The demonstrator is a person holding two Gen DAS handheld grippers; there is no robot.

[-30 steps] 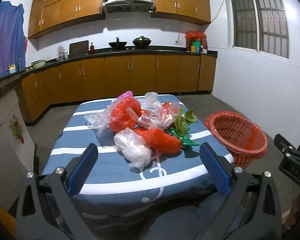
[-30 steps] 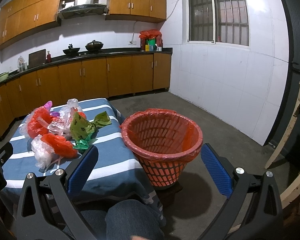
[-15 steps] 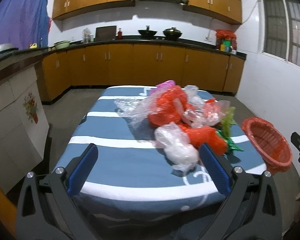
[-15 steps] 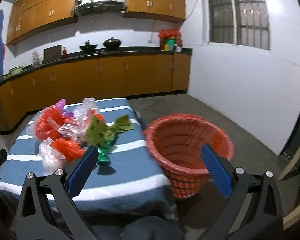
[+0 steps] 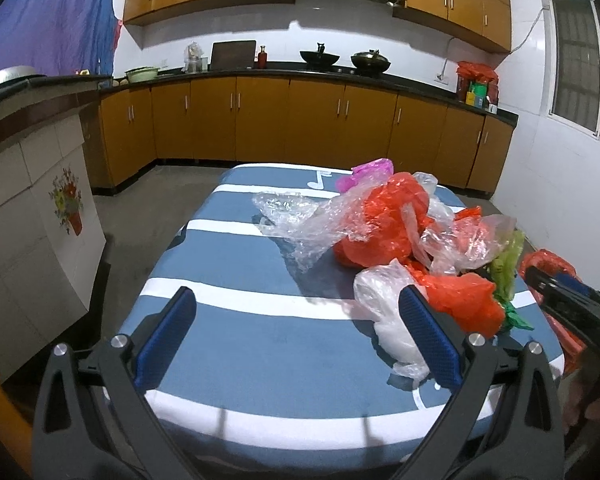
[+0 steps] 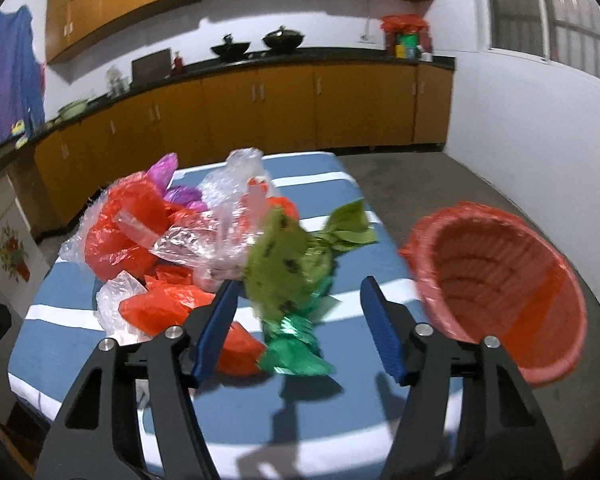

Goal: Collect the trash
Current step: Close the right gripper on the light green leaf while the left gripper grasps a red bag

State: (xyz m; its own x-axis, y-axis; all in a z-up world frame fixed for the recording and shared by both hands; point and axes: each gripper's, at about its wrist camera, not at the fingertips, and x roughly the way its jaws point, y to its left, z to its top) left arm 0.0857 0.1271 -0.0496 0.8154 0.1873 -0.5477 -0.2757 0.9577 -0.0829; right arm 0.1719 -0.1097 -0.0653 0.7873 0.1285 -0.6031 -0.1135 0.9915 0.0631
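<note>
From the left wrist, we see our left tongs spread open over the striped worktop, holding nothing. A heap of plastic bags lies to their right, with kitchen cabinets behind.

From the right wrist, our right tongs gape around a green wrapper, not touching it. The red basket stands beside the worktop's right edge.

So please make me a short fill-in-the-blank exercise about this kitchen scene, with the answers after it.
1. The pile of plastic bags lies on a table covered by a blue cloth with ____ stripes.
2. The red basket stands to the ____ of the table in the right wrist view.
3. The jaws of the right gripper are ____.
4. Directly ahead of the right gripper lies a ____ wrapper.

Answers: white; right; open; green
</note>
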